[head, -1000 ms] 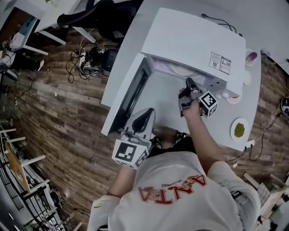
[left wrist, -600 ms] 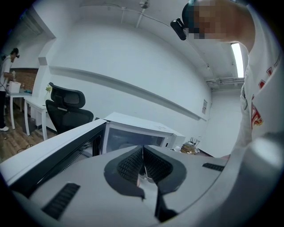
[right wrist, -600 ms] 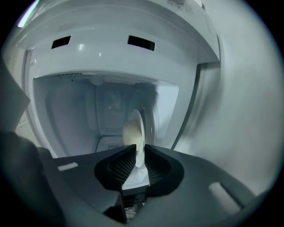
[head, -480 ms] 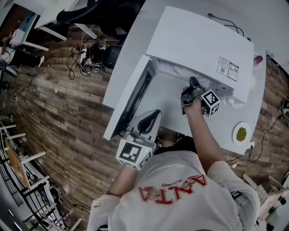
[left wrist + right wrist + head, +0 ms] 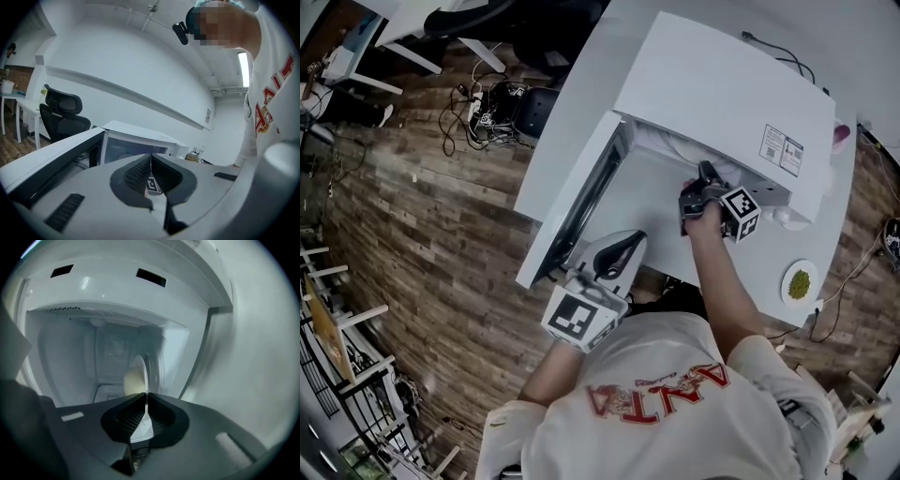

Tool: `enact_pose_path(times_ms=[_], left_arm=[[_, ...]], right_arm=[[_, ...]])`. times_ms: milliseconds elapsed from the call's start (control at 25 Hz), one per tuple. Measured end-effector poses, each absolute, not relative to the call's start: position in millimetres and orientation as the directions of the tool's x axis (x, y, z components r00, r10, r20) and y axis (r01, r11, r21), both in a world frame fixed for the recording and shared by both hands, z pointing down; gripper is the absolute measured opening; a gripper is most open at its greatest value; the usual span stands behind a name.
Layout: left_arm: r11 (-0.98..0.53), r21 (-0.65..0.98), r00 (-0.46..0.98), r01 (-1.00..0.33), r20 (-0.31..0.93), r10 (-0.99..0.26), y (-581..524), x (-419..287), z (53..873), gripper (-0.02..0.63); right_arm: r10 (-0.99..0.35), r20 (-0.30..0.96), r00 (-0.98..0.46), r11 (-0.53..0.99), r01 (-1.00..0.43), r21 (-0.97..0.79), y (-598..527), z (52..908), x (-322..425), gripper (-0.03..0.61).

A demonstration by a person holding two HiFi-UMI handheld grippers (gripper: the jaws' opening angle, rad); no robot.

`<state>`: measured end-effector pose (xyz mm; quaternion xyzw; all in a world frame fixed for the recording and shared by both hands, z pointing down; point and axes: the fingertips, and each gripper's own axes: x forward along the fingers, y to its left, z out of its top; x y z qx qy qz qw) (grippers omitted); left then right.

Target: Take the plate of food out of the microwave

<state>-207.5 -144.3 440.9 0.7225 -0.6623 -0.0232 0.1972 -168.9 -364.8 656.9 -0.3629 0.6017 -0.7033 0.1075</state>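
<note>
well, closest to the person, the left tongs (image 5: 623,246) sit low in the middle of the head view, just beside the open door (image 5: 572,202). their tips are shut together with nothing in them, so they are only waiting. a bit farther up, the right arm is stretched out from the bottom middle of that view, and the right tongs (image 5: 146,398) poke into the mouth of the microwave (image 5: 722,89). this hand is the near one to the job. its jaws are closing, and the thin white rim of the plate (image 5: 141,373) is right between the pads, which look pressed on it. the tongs are rolled on their side, so in the right gripper view the plate shows as a thin line going up from the jaws at the middle of the frame, with the pale round food (image 5: 131,380) on its left. the plate lies straight ahead, deeper inside the box. the pull should likely come straight back toward the person, kept flat so the food stays on.
</note>
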Motion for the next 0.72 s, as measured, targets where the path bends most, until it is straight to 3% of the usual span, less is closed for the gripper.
enact_pose_path(times_ms=[720], left_arm=[[-0.046, 0.333, 0.129, -0.942, 0.233, -0.964, -140.7, -206.3, 441.7, 0.014]], right_arm=[[-0.572, 0.385, -0.724, -0.246, -0.296, -0.923, -353.2, 652.3, -155.3, 0.016]])
